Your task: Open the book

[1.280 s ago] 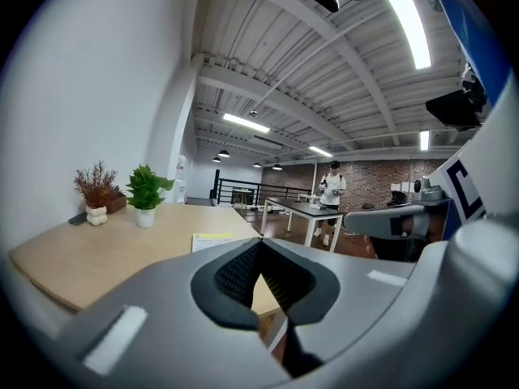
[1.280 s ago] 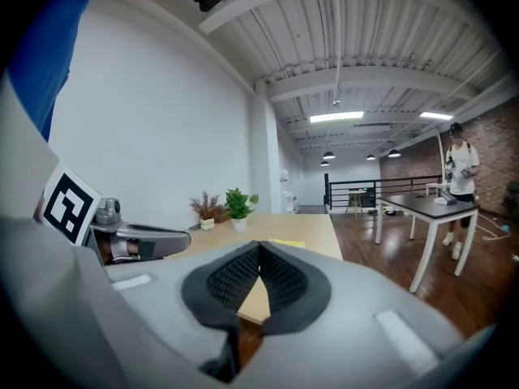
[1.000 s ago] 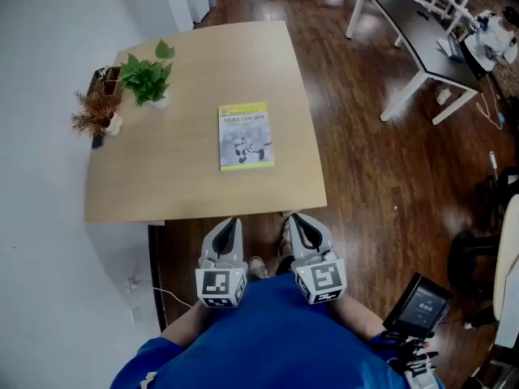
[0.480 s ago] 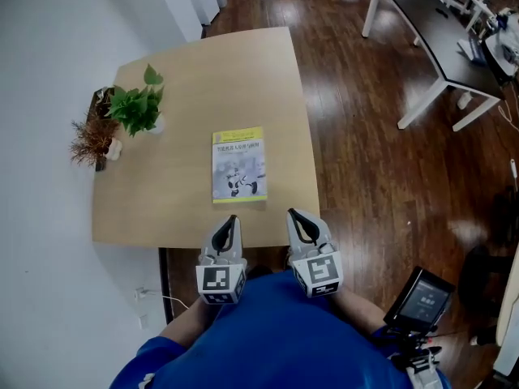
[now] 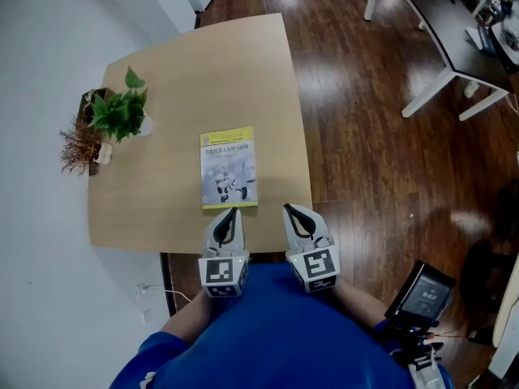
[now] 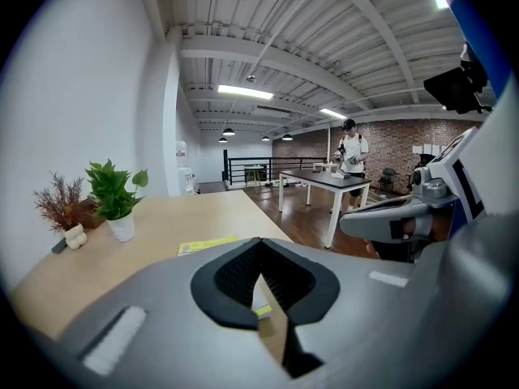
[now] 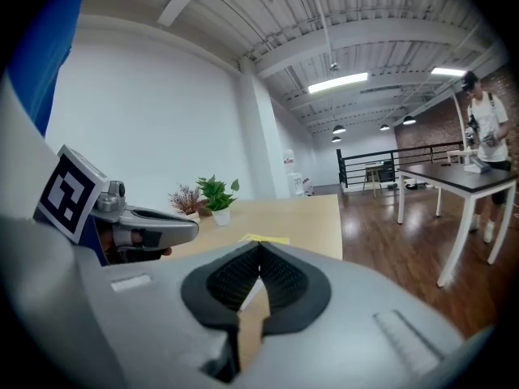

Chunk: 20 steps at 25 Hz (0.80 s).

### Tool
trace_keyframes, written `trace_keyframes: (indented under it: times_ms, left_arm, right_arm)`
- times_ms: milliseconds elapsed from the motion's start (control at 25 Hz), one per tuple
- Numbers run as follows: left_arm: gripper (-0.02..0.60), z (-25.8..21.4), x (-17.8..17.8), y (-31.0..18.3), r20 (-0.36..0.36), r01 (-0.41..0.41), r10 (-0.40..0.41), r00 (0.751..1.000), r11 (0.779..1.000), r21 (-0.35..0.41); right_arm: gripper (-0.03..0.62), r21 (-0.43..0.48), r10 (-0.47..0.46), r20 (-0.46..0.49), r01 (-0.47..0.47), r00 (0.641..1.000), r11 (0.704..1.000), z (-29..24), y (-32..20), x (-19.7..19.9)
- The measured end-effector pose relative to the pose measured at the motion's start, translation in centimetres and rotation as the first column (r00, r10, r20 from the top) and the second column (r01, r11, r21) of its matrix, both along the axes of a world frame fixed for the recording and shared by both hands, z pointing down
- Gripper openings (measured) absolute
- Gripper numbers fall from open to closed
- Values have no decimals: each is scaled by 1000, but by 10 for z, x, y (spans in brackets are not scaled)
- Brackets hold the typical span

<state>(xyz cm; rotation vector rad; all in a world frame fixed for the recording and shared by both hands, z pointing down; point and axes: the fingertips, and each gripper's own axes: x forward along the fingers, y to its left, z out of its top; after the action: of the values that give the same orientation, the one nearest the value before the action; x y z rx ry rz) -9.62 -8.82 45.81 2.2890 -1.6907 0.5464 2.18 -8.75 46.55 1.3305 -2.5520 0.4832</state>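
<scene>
Head view, nearest first: at the near edge of the table (image 5: 154, 217), the left gripper (image 5: 229, 214) and right gripper (image 5: 290, 211) each have jaws pressed together, holding nothing. Just beyond the left one, the book (image 5: 228, 167) lies flat, closed, cover up. Nothing is done yet; lifting the cover remains.

Right tool (image 7: 260, 244), jaws together and empty — book (image 7: 276, 239) ahead on table (image 7: 312, 215).

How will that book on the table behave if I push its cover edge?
The book looks thin and flat, so probably a floppy paperback whose cover bends easily. Lying flush on the smooth table, it may slide rather than open when nudged. Probably light too.
</scene>
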Motion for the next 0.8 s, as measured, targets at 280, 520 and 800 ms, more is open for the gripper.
trace_keyframes:
  times_ms: [280, 520, 800]
  left_arm:
    - [8, 25, 3, -17, 23, -45, 46, 999, 997, -60]
    - [8, 54, 13, -26, 77, -109, 118, 990, 988, -113]
    - [8, 98, 20, -35, 122, -115, 142, 982, 973, -202]
  right_arm:
    - [3, -43, 20, -37, -22, 999, 999, 13, -17, 0]
    - [3, -93, 21, -34, -24, 999, 995, 30, -24, -5]
    - [3, -149, 28, -31, -33, 999, 988, 50, -20, -4]
